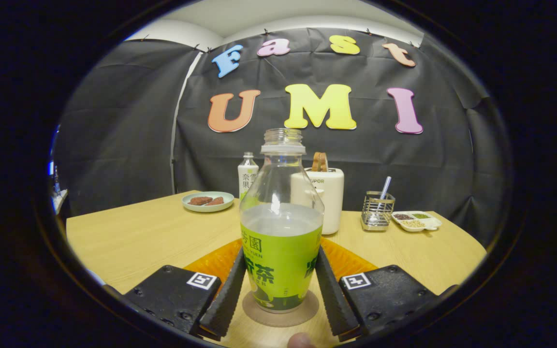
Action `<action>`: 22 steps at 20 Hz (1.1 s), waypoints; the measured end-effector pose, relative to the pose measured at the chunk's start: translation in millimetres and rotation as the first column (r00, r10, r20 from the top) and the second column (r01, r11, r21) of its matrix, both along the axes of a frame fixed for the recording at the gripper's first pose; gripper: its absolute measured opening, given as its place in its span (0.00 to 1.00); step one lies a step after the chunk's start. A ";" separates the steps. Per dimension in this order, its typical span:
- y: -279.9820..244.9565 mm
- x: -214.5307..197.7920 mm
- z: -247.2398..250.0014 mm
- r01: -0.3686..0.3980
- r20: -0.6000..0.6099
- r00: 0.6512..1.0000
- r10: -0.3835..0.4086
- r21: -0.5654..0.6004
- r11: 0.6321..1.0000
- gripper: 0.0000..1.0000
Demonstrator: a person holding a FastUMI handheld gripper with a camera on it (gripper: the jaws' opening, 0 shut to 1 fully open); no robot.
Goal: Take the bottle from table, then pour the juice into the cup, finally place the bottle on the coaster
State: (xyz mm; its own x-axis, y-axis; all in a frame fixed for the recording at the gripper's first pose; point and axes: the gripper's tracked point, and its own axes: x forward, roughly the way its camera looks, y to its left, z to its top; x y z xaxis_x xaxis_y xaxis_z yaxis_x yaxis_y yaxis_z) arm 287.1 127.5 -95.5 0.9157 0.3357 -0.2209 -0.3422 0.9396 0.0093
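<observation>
A clear uncapped bottle (281, 241) with a green label stands upright on a round brown coaster (259, 316) on the wooden table (143, 241). Pale liquid fills it to just above the label. My gripper (281, 252) has one finger on each side of the bottle, and both fingers (230, 290) lie against the label with no gap showing. An orange ribbed dish (213, 263) lies just behind the bottle, showing on both sides of it.
Beyond the bottle stand a white toaster (329, 198) with bread in it, a second small bottle (247, 176), a pale plate (208, 201) with brown pieces, a wire holder (377, 211) and a small divided dish (416, 221). A person's fingertip (300, 340) shows below the coaster.
</observation>
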 end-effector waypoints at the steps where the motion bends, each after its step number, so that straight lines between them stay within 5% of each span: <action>1: -0.1 1.1 -0.6 0.001 0.002 1.000 -0.001 -0.001 1.000 0.80; 7: -3.9 -0.8 -0.4 0.002 0.002 1.000 -0.002 0.002 1.000 0.82; 12: -8.6 -10.1 10.1 0.008 0.015 1.000 -0.008 0.002 1.000 1.00; 22: -37.1 -81.4 74.9 0.085 0.091 0.992 -0.088 0.039 0.996 1.00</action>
State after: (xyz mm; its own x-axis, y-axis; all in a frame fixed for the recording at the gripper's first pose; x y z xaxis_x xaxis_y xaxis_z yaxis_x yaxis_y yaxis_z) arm 205.7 90.5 -20.6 0.9576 0.2603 -0.1233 -0.2605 0.9654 0.0146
